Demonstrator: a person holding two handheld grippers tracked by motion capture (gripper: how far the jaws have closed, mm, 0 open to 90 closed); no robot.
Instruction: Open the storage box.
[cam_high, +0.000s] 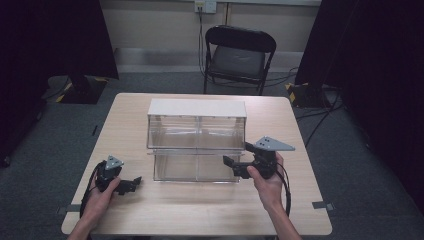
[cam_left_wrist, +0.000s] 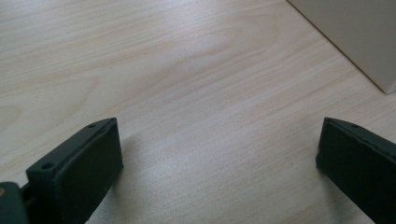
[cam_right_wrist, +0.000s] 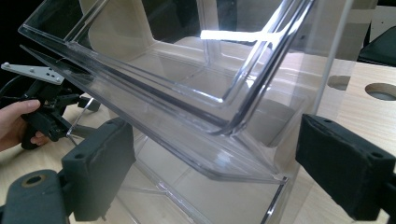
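1. The right gripper (cam_right_wrist: 210, 172) had its jaws spread wide, nothing pinched. In the right gripper view, the clear acrylic bin organizer (cam_right_wrist: 187, 93) sat just ahead of and betw. the two black jaws; the rounded front lip of its upper bin hung above the gap, w/ the lower bin's floor below.
2. In the high view the right gripper (cam_high: 229, 162) was at the organizer's (cam_high: 197, 140) lower right corner, jaw tips touching or nearly touching the front edge; couldn't tell which.
3. The left gripper (cam_left_wrist: 217, 154) also had jaws spread wide, empty, over bare wood table (cam_left_wrist: 163, 70). A pale corner of the organizer's white panel (cam_left_wrist: 355, 37) showed top right of that view, well apart from the jaws.
4. In the high view the left gripper (cam_high: 131, 184) rested low on the table, near the organizer's front left corner but not touching.
5. Risk, as a judgement: the acrylic looked slick and thin-edged, so a closing jaw could slip off the lip or catch one wall only.
6. Risk: pushing from the right alone could slide or twist the whole organizer across the table, since the left gripper wasn't bracing it.
7. Risk: clear walls make depth hard to read; a jaw could knock the upper bin instead of going under it.
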